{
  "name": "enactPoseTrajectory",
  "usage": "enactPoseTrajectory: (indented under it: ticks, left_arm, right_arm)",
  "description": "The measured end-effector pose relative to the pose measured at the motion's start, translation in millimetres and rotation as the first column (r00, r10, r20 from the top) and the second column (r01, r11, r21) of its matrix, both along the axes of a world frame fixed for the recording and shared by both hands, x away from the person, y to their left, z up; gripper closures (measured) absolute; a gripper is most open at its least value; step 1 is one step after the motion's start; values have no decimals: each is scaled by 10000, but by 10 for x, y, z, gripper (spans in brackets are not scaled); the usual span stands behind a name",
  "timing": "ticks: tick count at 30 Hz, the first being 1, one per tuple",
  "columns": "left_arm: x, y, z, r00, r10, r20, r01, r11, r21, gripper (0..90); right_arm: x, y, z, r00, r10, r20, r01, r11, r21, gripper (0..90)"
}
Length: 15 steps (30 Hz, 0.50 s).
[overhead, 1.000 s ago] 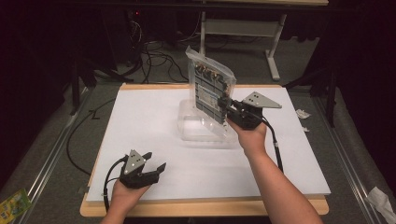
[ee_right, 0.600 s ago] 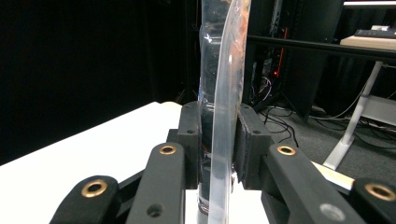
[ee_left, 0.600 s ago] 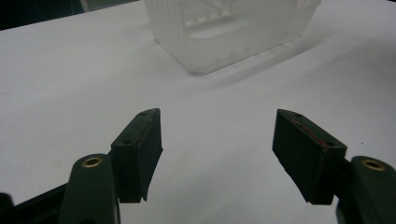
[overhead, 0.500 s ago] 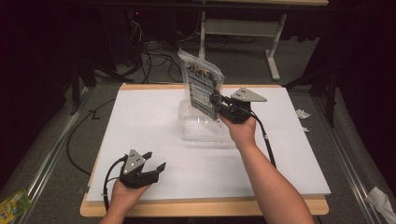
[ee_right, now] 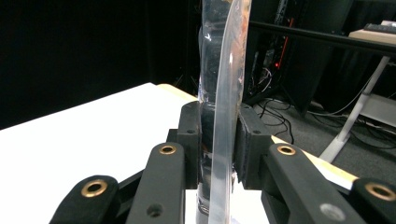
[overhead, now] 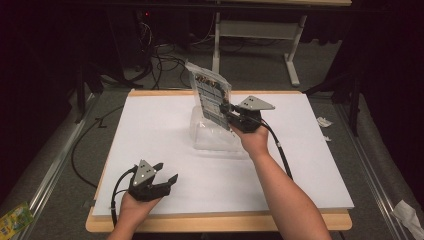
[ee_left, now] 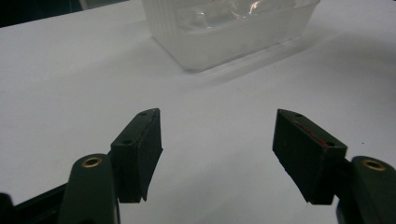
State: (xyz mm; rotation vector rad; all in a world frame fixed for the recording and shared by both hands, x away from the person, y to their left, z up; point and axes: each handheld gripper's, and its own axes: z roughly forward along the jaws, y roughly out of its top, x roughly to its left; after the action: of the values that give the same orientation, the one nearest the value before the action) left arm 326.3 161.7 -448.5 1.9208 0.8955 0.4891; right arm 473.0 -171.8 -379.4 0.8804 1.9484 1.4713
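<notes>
A clear plastic blister pack (overhead: 210, 96) with a dark printed card inside is held upright in the air above the table. My right gripper (overhead: 226, 114) is shut on its lower edge; in the right gripper view the clear pack (ee_right: 223, 84) stands edge-on between the pressed jaws. Below it a clear plastic tub (overhead: 216, 136) sits on the white board (overhead: 150, 130). My left gripper (overhead: 167, 173) rests near the board's front left, open, with nothing between its jaws. The left gripper view looks across the bare board at the tub (ee_left: 224, 32).
The white board lies on a wooden tabletop (overhead: 220, 222). Cables (overhead: 165, 55) and a table frame (overhead: 260, 30) stand on the grey floor behind. Metal rails (overhead: 55, 165) run along both sides. A green packet (overhead: 15, 220) lies on the floor at the lower left.
The right gripper has lifted the blister pack a little higher and moved it left and away, above the tub. The left gripper has stayed still.
</notes>
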Motion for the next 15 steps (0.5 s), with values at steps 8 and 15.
enactPoseTrajectory:
  ticks: [8, 15]
  left_arm:
    - [-3, -2, -2, 10000, -45, -30, 45, 10000, 33, 334]
    - [-3, -8, -7, 9999, -89, -75, 89, 9999, 51, 334]
  right_arm:
    - [9, -41, -121, 9996, 143, -252, -143, 9999, -7, 761]
    - [-25, -74, -208, 9992, 128, -376, -125, 9999, 67, 760]
